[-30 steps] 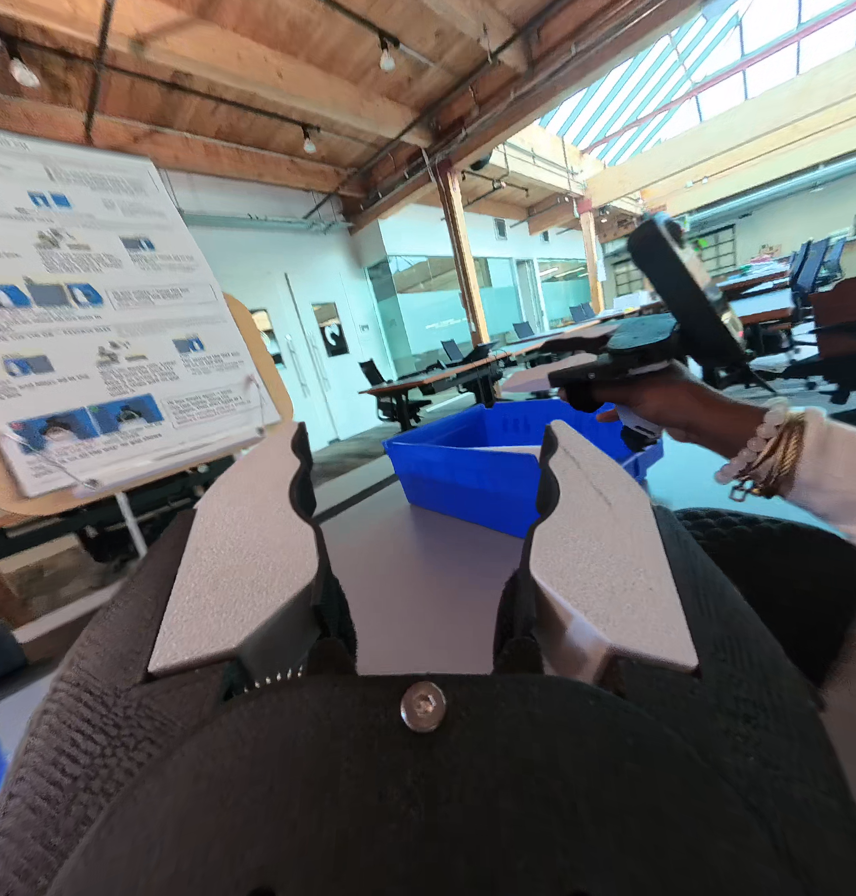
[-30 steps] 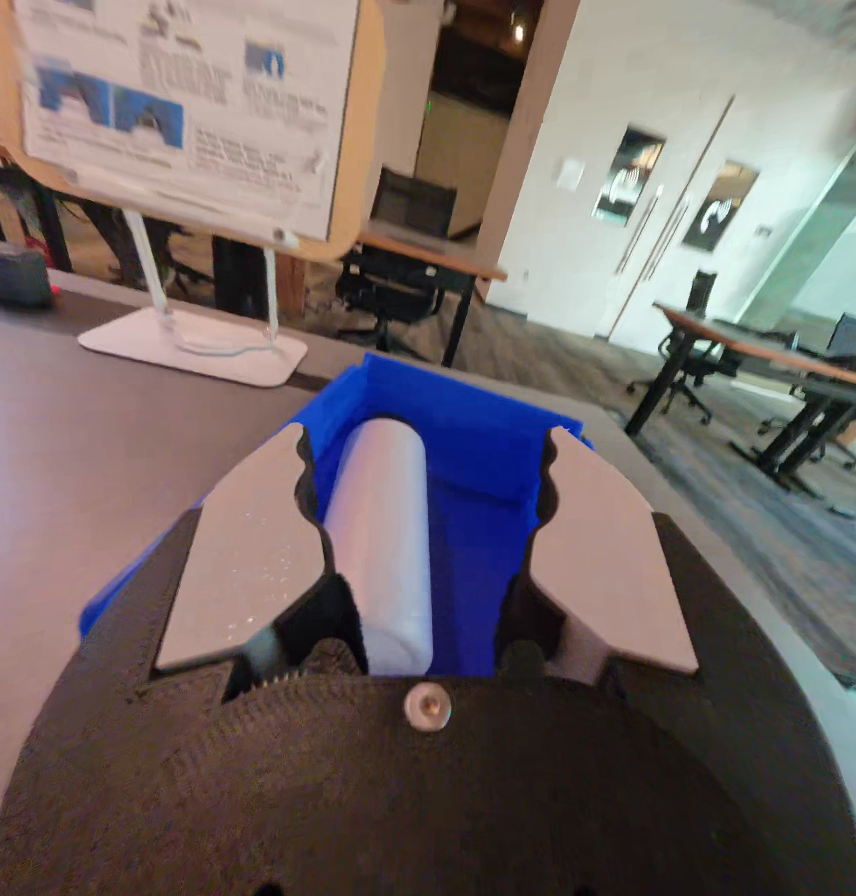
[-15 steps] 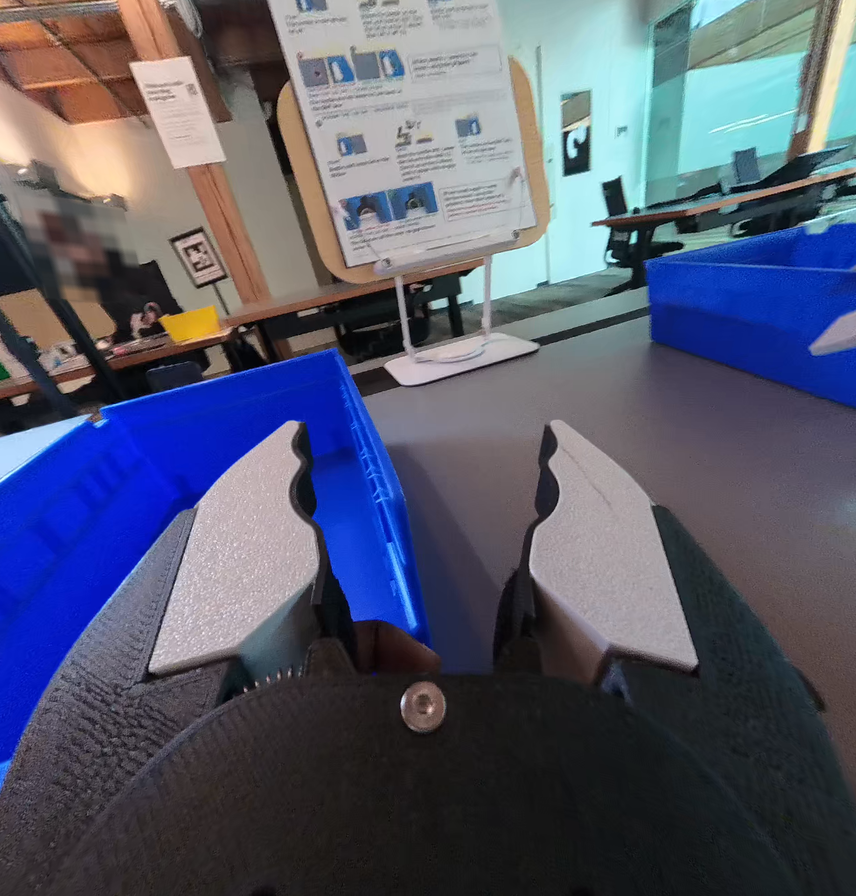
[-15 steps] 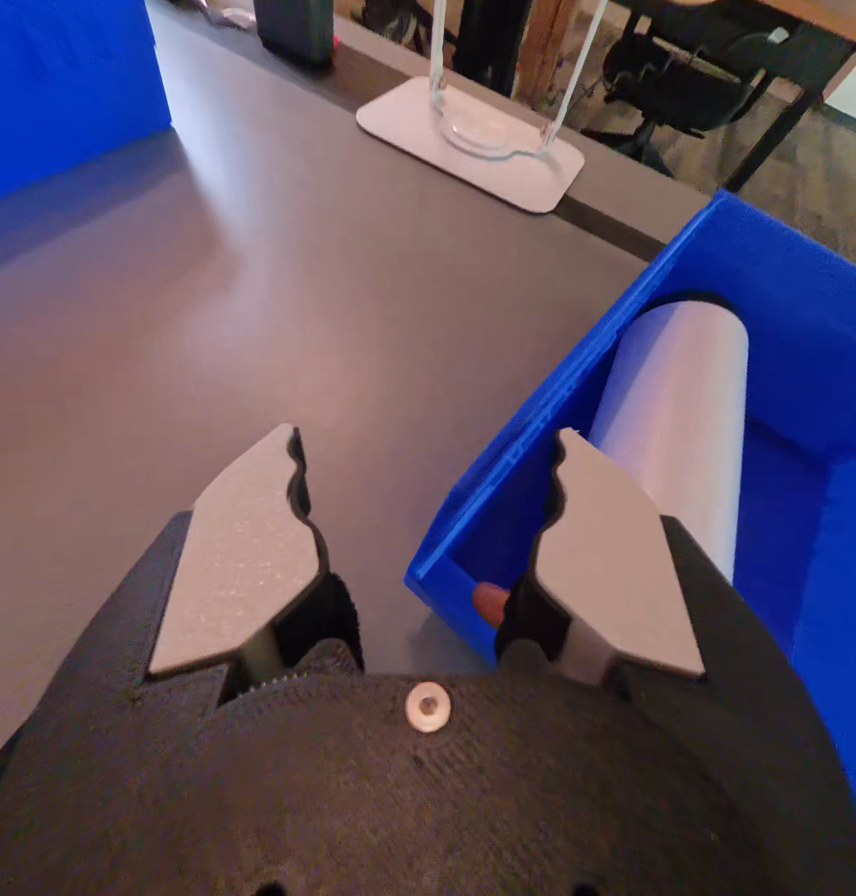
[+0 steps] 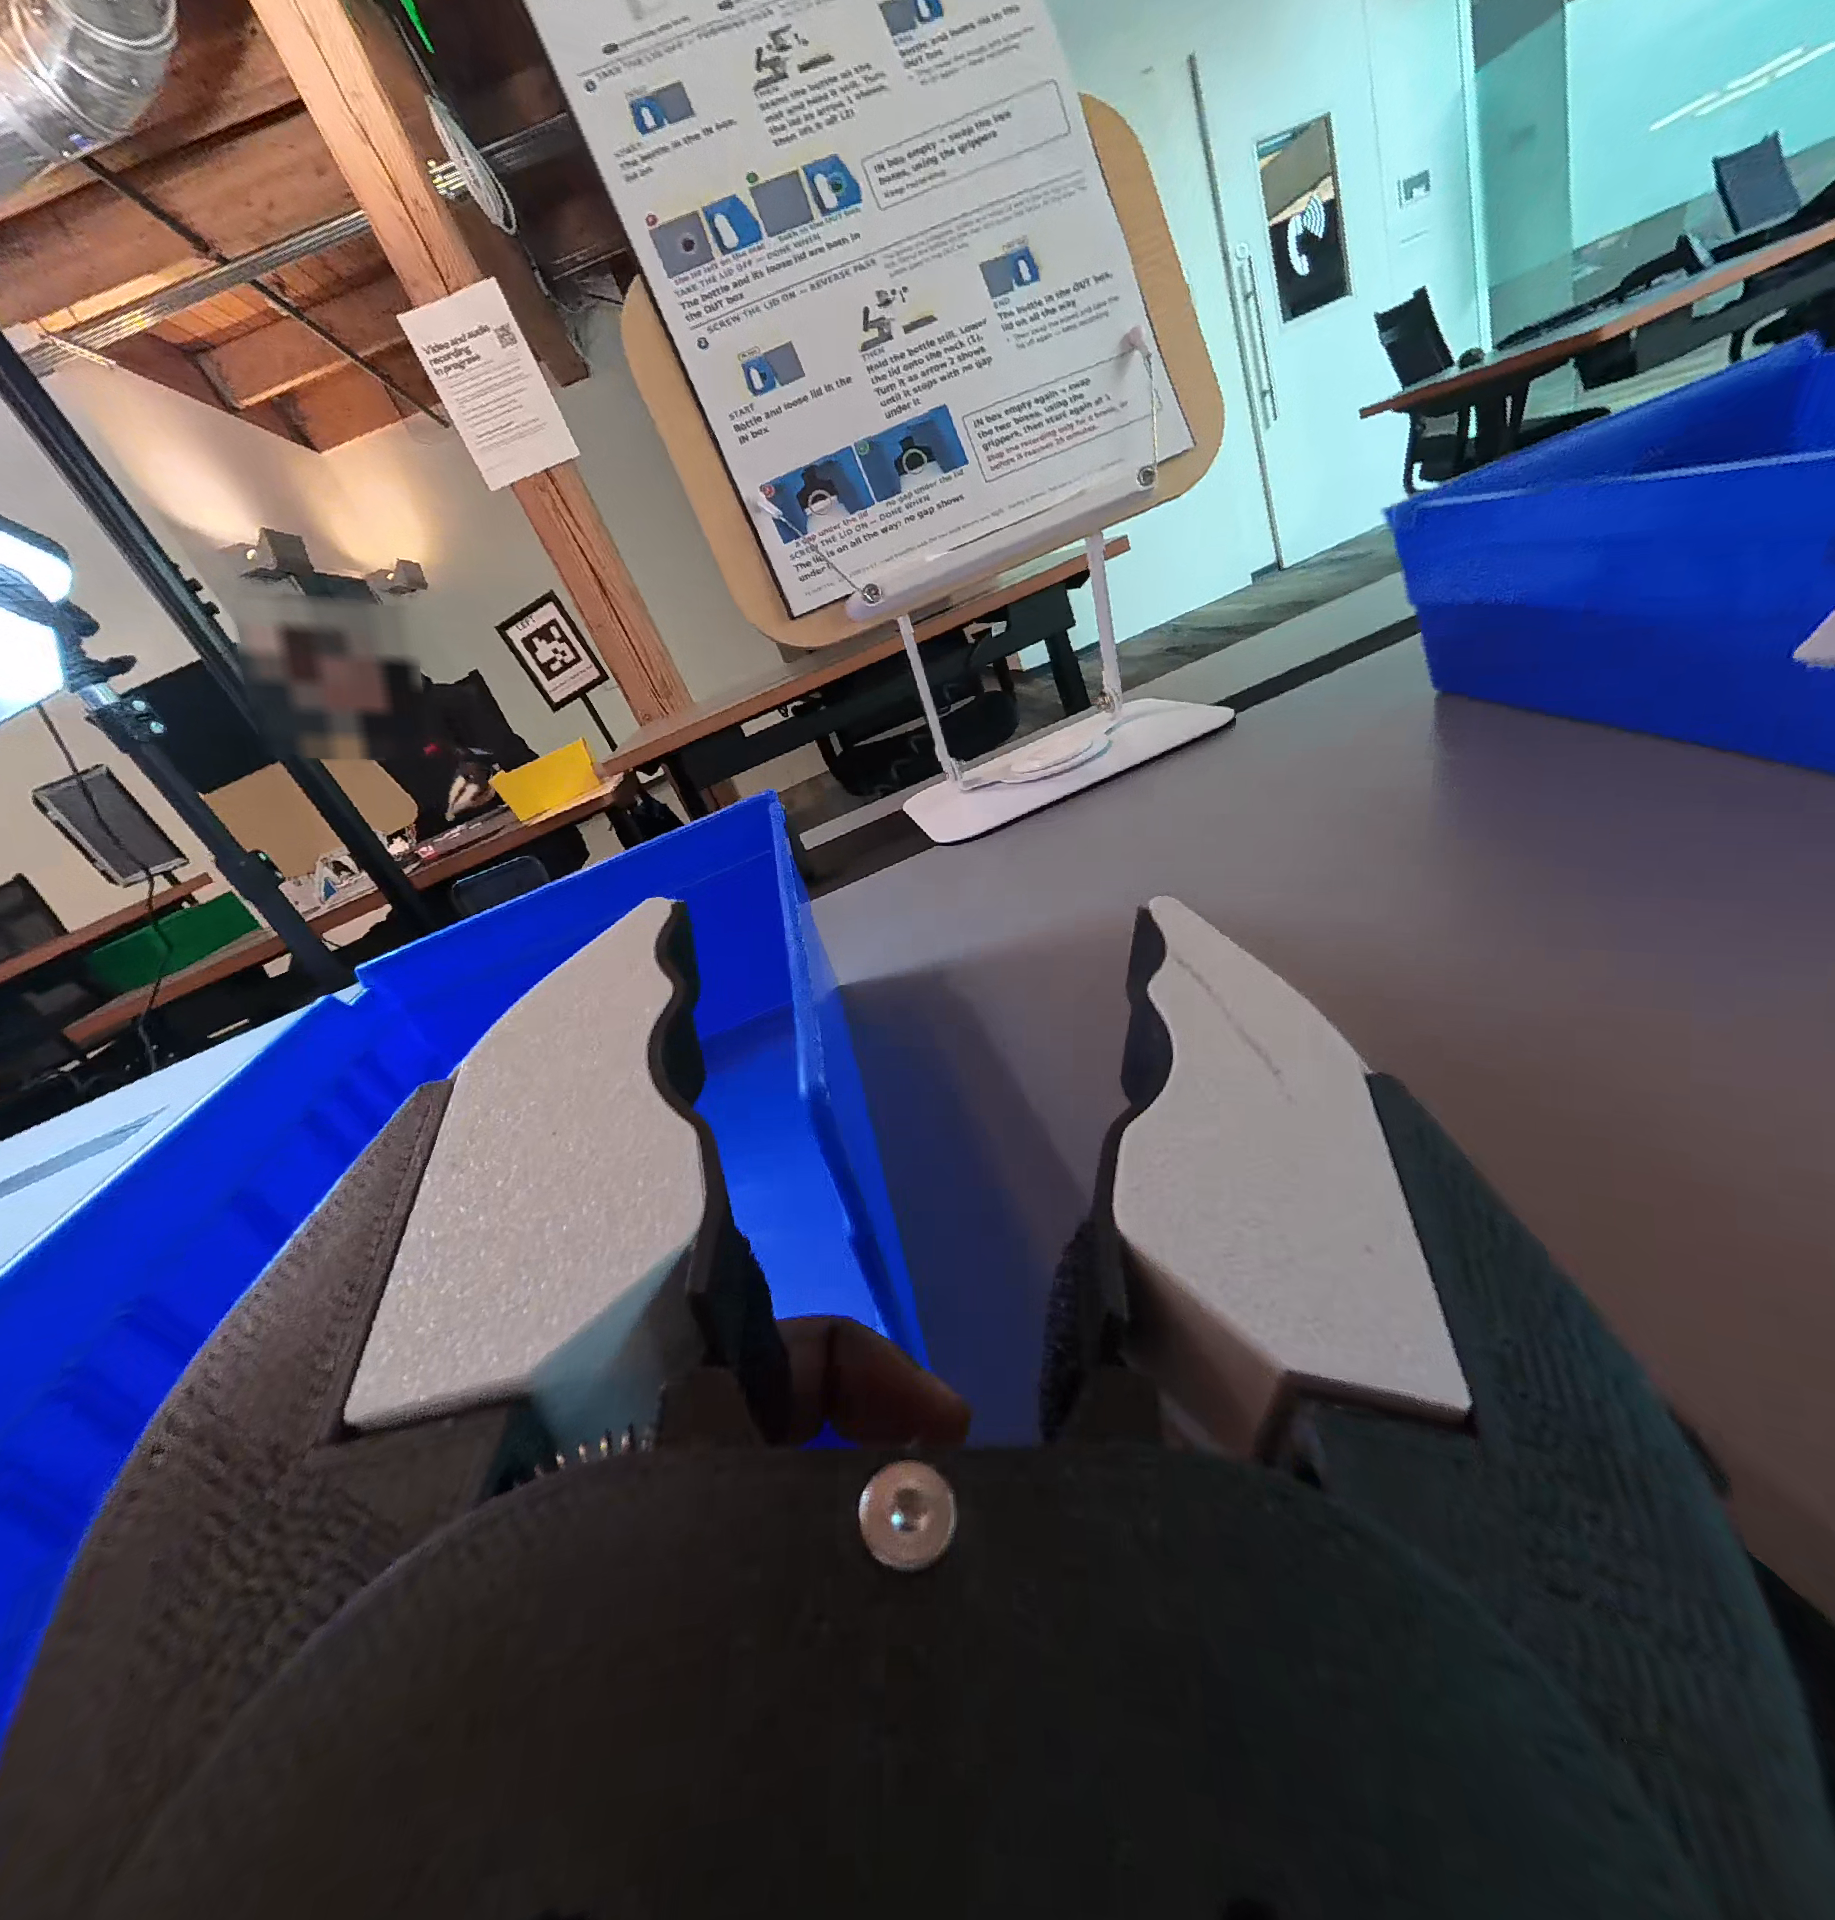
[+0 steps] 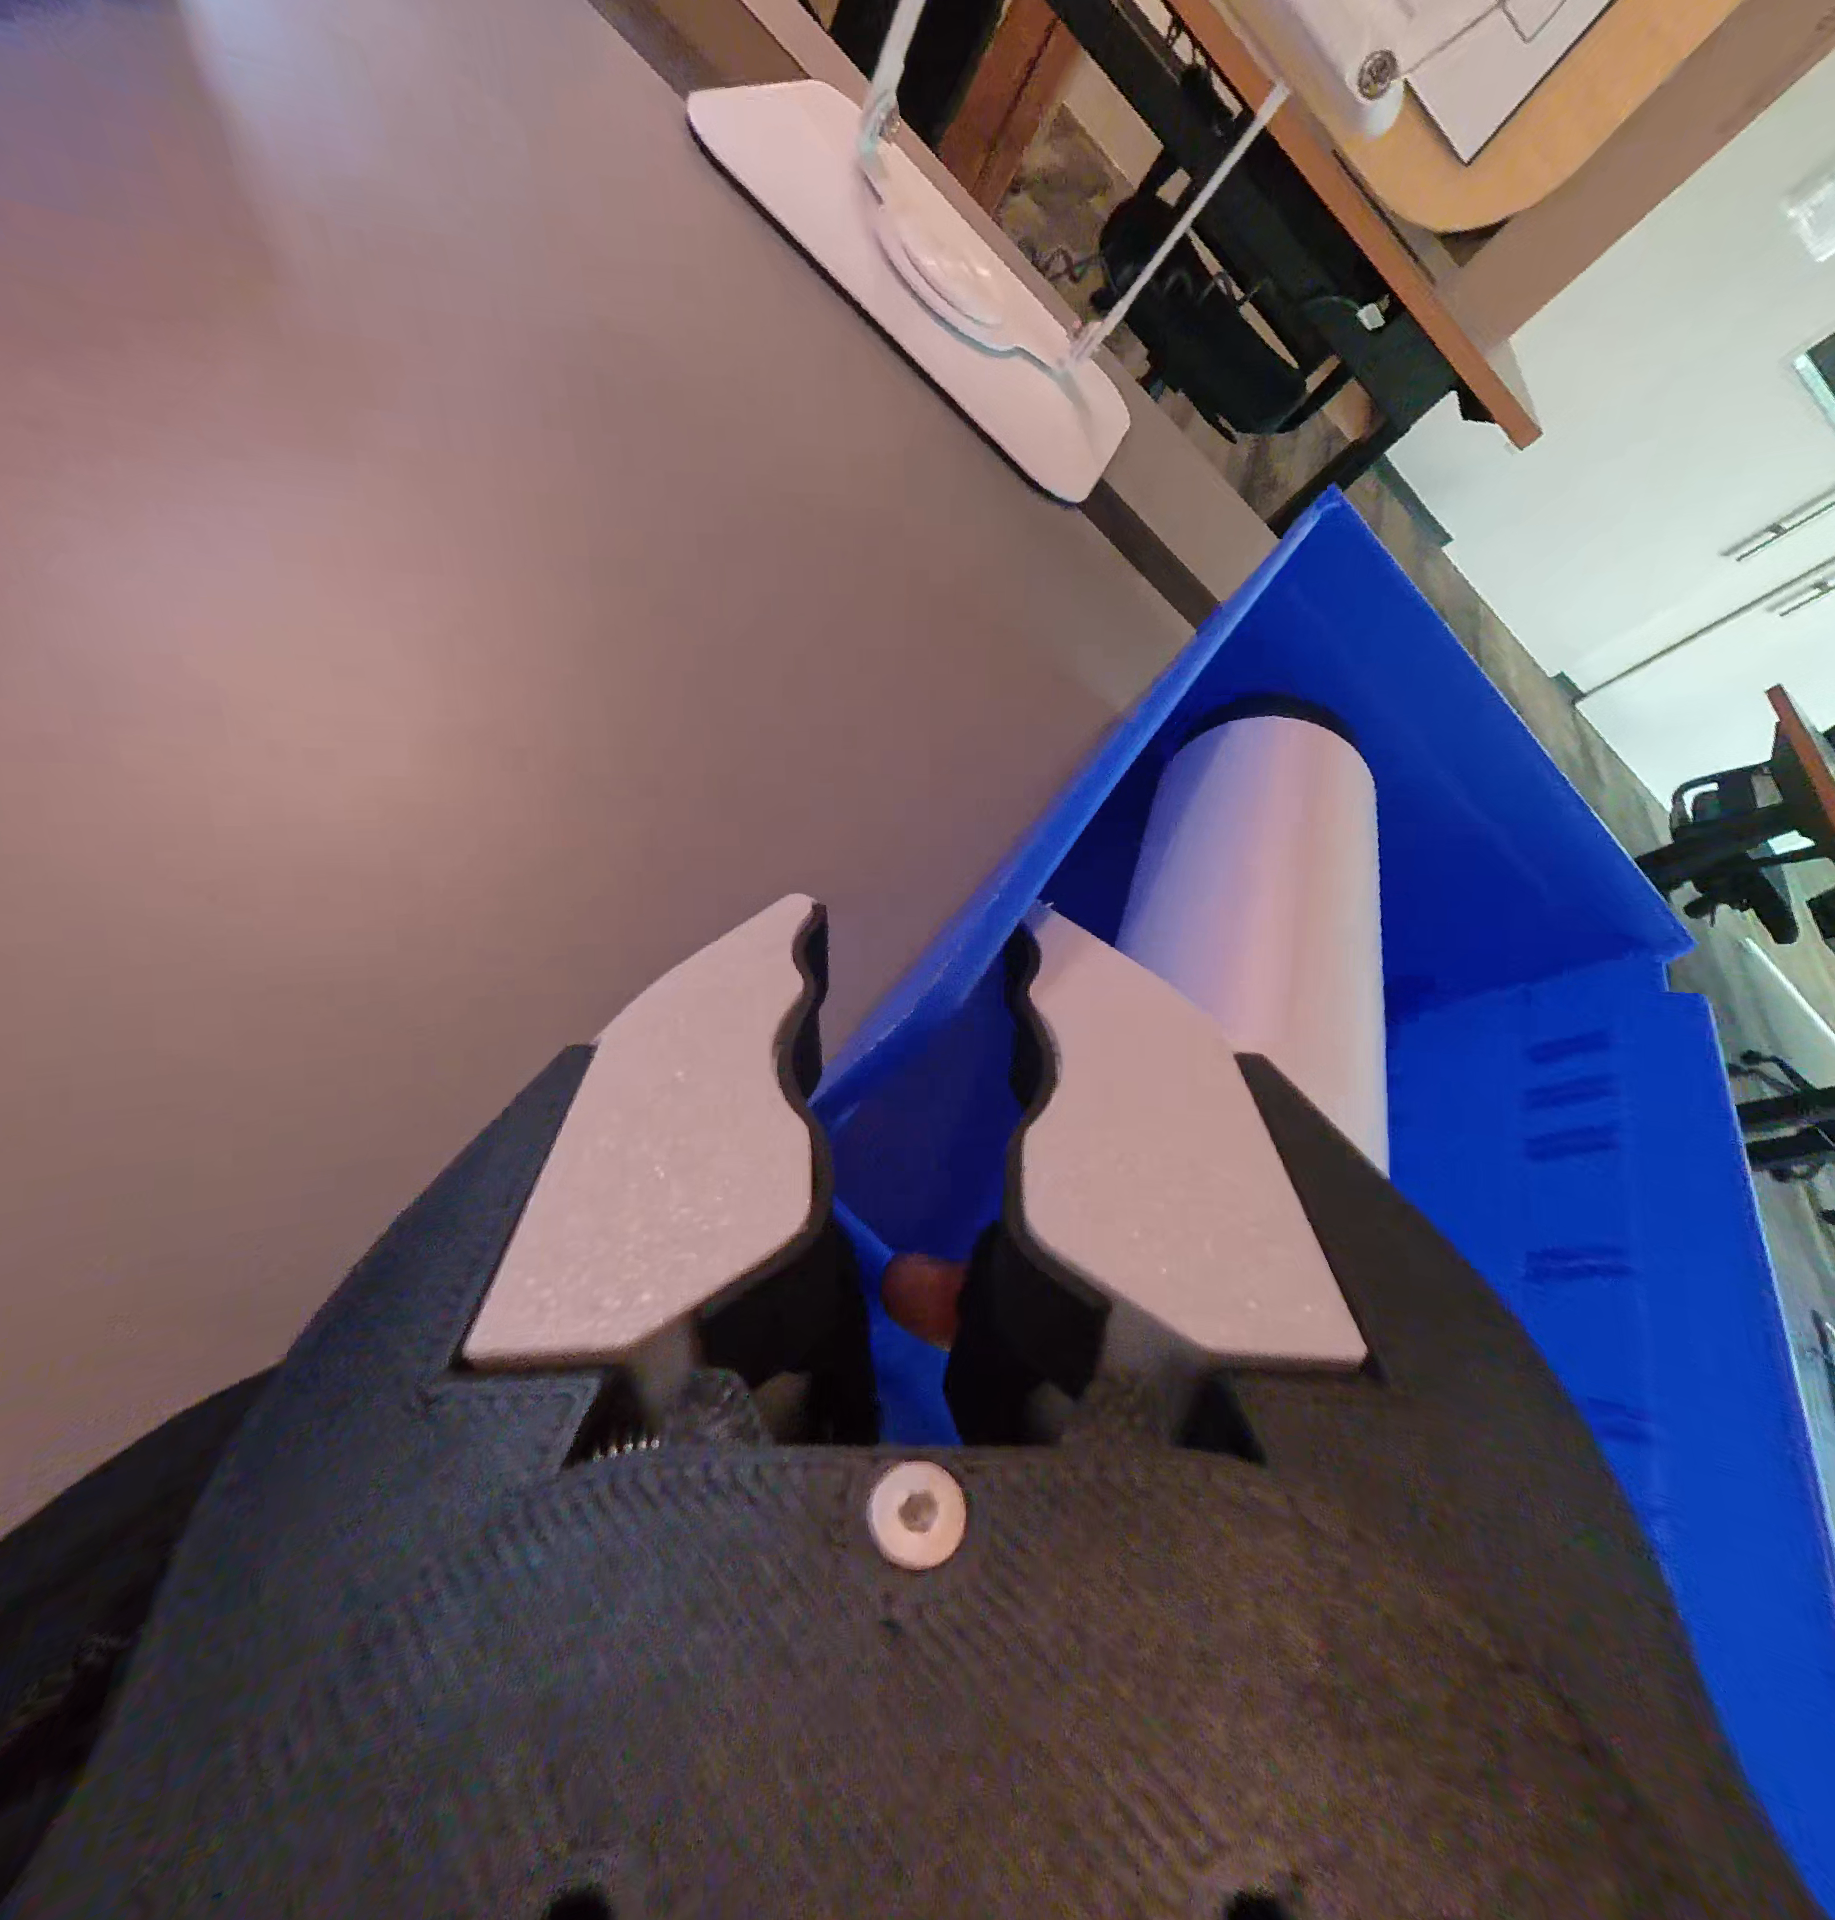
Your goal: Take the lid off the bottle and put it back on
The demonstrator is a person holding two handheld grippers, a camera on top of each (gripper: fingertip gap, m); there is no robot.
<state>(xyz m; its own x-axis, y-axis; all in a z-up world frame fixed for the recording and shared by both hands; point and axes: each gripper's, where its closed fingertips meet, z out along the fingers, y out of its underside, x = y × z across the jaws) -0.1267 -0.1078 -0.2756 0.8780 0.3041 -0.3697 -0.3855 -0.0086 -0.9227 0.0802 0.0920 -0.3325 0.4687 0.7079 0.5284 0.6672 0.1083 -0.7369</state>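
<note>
The grey tabletop (image 5: 1515, 935) spans both views and carries two blue bins. The left blue bin (image 5: 269, 1143) sits at the near left of the left wrist view; its right wall runs forward between the fingers of the left gripper (image 5: 908, 920). That gripper's jaws stand wide apart, one finger over the bin's inside and the other over the tabletop, and I cannot tell whether either touches the wall. A fingertip of the person's hand shows just below the jaws.

The right blue bin (image 6: 1515, 1195) appears tilted in the right wrist view. The right gripper (image 6: 918, 935) straddles its near left wall with jaws narrowed to a small gap, the wall's edge passing between them; it looks pinched on that wall, though contact at the pads is hard to confirm.

The white bottle (image 6: 1266, 883) lies on its side inside the right bin, along its length, its rounded far end towards the back wall. Its near end is hidden behind the right finger, so the lid is not visible.

An instruction board on a white stand (image 5: 1069, 758) stands at the far edge of the tabletop, between the bins.
</note>
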